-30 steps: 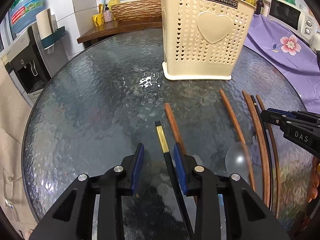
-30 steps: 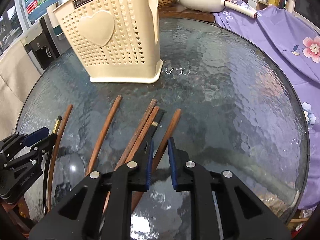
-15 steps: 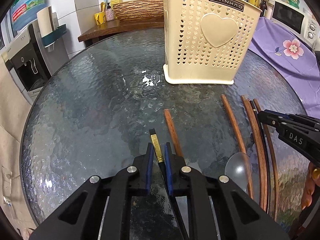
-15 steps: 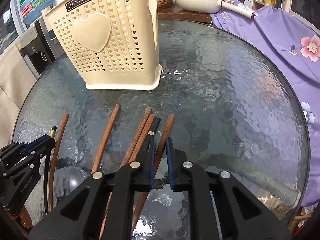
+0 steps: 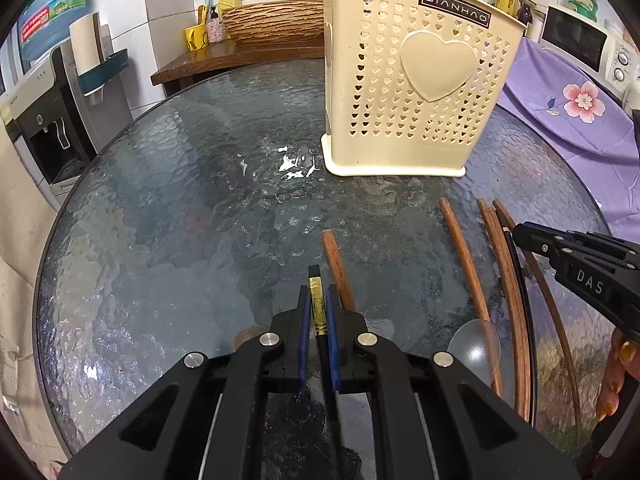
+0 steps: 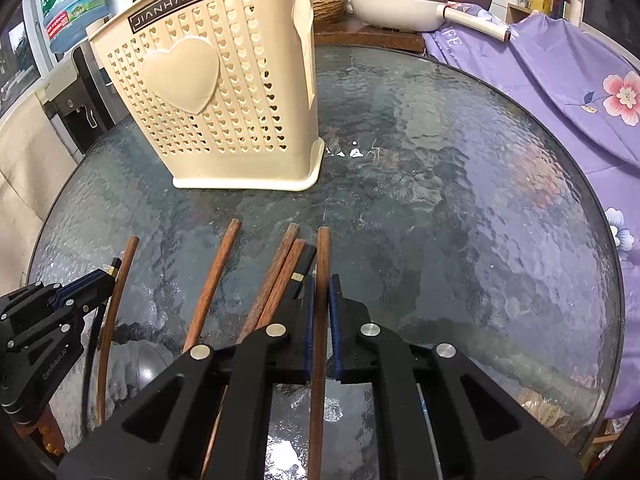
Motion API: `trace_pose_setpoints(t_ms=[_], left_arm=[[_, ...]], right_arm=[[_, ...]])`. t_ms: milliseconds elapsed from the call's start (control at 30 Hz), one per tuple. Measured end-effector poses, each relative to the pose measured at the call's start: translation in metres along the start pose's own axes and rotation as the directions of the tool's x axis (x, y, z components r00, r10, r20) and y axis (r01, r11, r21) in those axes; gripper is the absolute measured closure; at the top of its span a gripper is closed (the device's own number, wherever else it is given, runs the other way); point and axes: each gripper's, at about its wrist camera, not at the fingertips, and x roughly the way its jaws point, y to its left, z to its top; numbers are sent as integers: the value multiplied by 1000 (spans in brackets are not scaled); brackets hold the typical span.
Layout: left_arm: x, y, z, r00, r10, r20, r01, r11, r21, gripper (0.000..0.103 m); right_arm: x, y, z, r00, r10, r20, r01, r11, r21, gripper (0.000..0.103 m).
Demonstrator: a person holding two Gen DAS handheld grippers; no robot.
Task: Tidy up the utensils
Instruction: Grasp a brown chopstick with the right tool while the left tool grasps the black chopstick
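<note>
left wrist view: round glass table point(image 5: 160, 200) with a cream utensil basket point(image 5: 412, 92) upright at its far side; i cannot see inside it. several brown chopsticks point(image 5: 464, 256) and a clear spoon point(image 5: 474, 346) lie loose, so most sorting looks undone. my left gripper point(image 5: 316, 308) is clenched on a black, gold-banded chopstick point(image 5: 316, 300); my right gripper point(image 6: 322, 312) grasps a brown chopstick point(image 6: 322, 256). both lie near the table.
</note>
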Motion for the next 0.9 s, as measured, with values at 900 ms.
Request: trace_pose_setpoints(t_ms=[900], left_arm=[[5,-8,6,999,35,-26,-34,999,37,95]], right_arm=[[11,-3,12,998,-11,-62,8,999,-44,95]])
